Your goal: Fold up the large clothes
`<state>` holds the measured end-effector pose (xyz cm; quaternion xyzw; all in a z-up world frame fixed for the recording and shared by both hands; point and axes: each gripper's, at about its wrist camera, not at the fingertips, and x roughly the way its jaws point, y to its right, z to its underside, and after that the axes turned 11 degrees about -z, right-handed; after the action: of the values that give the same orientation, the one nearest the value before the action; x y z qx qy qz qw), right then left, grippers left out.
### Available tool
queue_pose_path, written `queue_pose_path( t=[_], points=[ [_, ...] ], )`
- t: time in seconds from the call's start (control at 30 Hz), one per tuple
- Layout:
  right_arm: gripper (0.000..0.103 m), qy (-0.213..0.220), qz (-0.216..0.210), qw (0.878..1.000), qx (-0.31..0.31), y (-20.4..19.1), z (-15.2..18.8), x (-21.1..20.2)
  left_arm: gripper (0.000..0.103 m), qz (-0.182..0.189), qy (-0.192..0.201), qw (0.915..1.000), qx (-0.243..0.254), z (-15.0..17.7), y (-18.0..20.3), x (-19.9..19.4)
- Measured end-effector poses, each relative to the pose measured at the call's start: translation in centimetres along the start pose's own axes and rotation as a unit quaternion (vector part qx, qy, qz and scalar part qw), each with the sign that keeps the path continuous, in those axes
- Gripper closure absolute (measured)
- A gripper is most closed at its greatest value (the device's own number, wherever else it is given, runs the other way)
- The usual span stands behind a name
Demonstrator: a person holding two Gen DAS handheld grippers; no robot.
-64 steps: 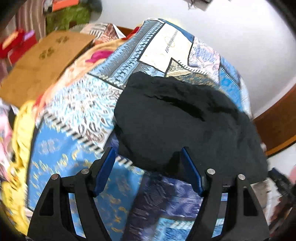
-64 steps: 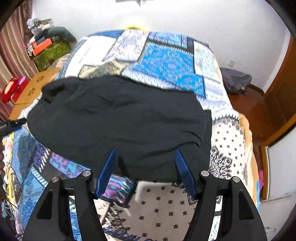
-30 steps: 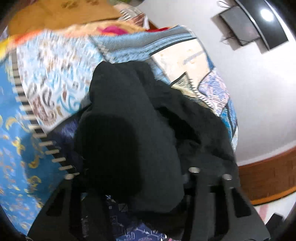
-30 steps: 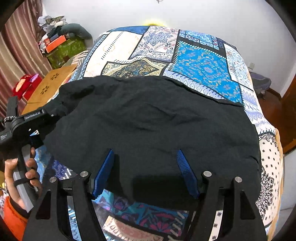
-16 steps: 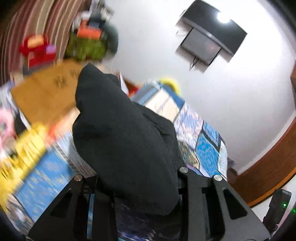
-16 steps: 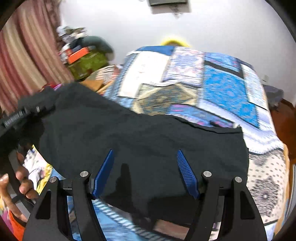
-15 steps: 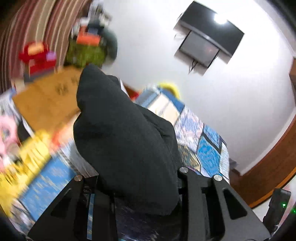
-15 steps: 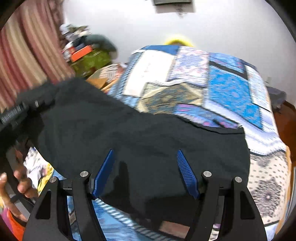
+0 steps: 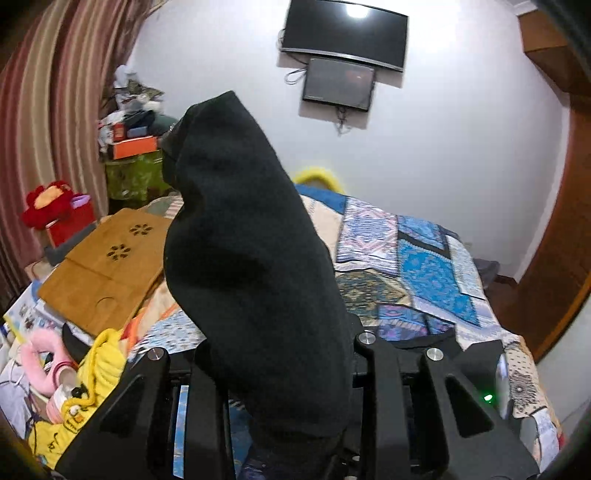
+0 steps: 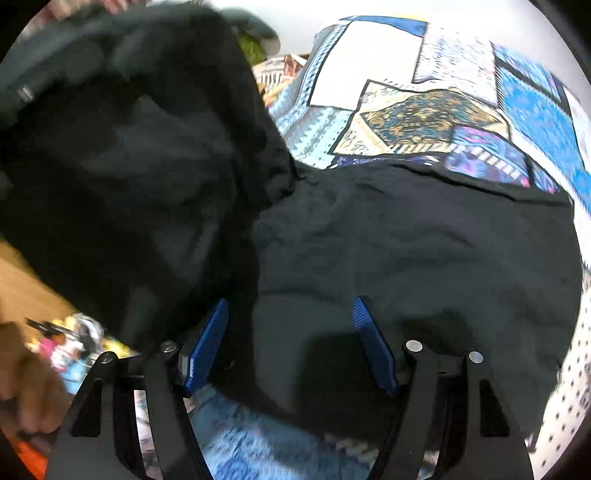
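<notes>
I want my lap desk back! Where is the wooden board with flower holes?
In the left wrist view, the wooden board lies at the left, tilted on clutter beside the bed, just left of the lifted black garment.

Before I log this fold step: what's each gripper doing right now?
Left gripper: shut on the black garment, lifted.
Right gripper: open, holding nothing, over the garment.

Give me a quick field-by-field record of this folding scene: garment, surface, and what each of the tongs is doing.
garment: large black cloth garment, one side lifted, the rest flat on the bed
surface: blue patterned patchwork bedspread
left tongs: fingertips hidden by black cloth draped over them; grip state unclear
right tongs: open, blue fingers above the flat part
nearby: wooden lap table, wall-mounted screen
</notes>
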<state>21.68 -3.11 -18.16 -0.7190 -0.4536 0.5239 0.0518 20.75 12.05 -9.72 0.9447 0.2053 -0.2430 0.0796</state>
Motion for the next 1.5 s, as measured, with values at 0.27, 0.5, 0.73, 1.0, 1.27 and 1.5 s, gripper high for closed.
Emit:
queue_pose_path(
  t=[0.27,0.5,0.73,1.0,1.27,1.5],
  points=[
    [0.036,0.097,0.109,0.988,0.044,4.8,2.9,-10.5,0.074,0.059,-0.011,0.9961,0.065,1.2,7.4,-1.1],
    [0.036,0.115,0.182,0.974,0.07,8.0,6.5,-14.8,0.068,0.105,-0.099,0.9752,0.168,7.4,14.5,0.8],
    [0.036,0.11,0.19,0.971,0.091,8.9,9.2,-16.4,0.039,0.151,-0.167,0.9431,0.244,10.3,16.0,0.9],
    [0.036,0.149,0.173,0.972,0.06,5.8,8.9,-19.3,0.026,0.211,-0.201,0.9335,0.209,8.2,12.7,-2.4],
    [0.036,0.162,0.138,0.977,-0.006,1.1,5.3,-18.1,0.025,0.152,-0.143,0.9606,0.183,4.0,7.1,-2.5],
    [0.036,0.118,0.125,0.985,-0.019,1.2,3.8,-12.5,0.025,0.106,-0.198,0.9628,0.15,4.7,4.1,2.4]
  ],
)
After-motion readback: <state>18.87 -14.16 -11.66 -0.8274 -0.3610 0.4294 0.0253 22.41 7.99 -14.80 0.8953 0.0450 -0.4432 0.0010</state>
